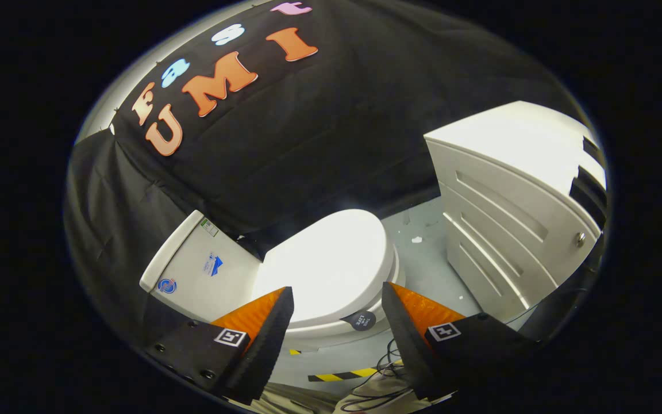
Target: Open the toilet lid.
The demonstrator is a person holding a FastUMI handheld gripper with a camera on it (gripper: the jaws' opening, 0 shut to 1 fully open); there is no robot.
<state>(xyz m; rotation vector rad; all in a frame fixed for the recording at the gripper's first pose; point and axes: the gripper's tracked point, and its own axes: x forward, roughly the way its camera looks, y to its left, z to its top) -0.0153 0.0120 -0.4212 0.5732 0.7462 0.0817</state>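
A white cabinet point(509, 230) with slatted doors stands off to the right, its far side cut off from sight. Beside it sits the toilet point(308, 336), its lid point(331, 264) down flat on the bowl, so whatever is inside stays hidden. The tank point(204, 270) rises on the left against the dark cloth. The gripper point(337, 313) hangs spread wide, empty, with the lid's front edge just ahead between its fingers. A small dark round tag point(362, 320) sits at the rim. Striped tape point(342, 376) and loose cables point(385, 368) lie on the pale floor point(423, 259).
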